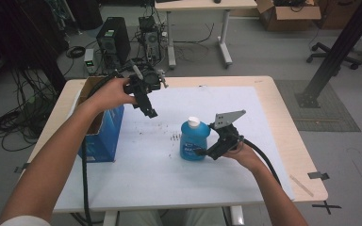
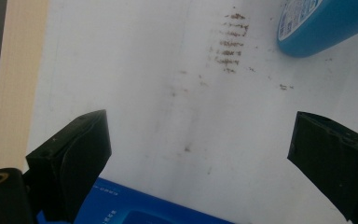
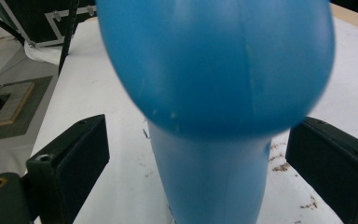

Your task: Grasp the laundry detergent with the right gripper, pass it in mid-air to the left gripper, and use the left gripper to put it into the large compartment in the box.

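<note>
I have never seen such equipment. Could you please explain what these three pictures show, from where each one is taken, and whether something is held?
A person sits at a table and holds a hand tool with two black jaws in each hand. The high view looks down from above the person. Each of the other two pictures comes from a camera on one gripper, looking along its jaws. On the white sheet stand a blue bottle with a white cap and, at the left edge, an open blue box. The right gripper is open around the bottle, its jaws apart from it. The left gripper is open above the sheet, beside the box. Nothing is gripped yet.
</note>
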Demonstrator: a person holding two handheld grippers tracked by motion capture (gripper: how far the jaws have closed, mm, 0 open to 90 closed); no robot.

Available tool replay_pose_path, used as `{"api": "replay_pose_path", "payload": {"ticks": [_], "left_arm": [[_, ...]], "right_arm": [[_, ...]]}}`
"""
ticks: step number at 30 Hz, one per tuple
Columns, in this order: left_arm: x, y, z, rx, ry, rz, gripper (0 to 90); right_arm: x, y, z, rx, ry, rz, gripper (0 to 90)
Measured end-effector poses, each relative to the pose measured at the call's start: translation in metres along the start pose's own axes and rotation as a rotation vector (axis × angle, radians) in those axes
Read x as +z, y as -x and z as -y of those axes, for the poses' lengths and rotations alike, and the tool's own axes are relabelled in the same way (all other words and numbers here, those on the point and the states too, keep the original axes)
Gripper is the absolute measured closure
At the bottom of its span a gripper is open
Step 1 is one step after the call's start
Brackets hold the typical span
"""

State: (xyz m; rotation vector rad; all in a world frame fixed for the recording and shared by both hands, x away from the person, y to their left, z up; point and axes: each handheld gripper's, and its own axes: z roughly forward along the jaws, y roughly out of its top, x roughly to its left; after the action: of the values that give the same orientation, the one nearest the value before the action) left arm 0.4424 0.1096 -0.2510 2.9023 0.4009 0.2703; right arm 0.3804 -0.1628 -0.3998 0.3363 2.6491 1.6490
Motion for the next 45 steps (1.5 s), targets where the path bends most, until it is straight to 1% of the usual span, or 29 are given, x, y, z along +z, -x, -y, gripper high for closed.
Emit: {"api": "replay_pose_path", "payload": {"ticks": [10,15,20,33,38,45], "left_arm": [[-0.001,0.0,0.001,-0.002,0.003,-0.002,6.1],[-0.001,0.0,0.001,-0.003,0.002,-0.002,6.1],[-0.001,0.0,0.001,-0.002,0.004,-0.002,6.1],[-0.001,-0.002,0.003,-0.006,0.002,-0.003,6.2],[-0.001,-0.002,0.003,-0.005,0.0,-0.003,6.1],[0.0,-0.001,0.003,-0.005,0.0,-0.004,6.1]], "right_arm": [[0.009,0.001,0.001,0.005,0.015,-0.01,7.2],[0.012,0.0,0.002,0.007,0.022,-0.018,9.7],[0.011,0.001,0.001,0.004,0.037,-0.031,14.3],[0.012,0.001,0.001,-0.011,0.037,-0.038,21.0],[0.011,0.002,0.001,-0.016,0.046,-0.049,26.3],[0.011,0.002,0.001,-0.016,0.051,-0.056,29.3]]}}
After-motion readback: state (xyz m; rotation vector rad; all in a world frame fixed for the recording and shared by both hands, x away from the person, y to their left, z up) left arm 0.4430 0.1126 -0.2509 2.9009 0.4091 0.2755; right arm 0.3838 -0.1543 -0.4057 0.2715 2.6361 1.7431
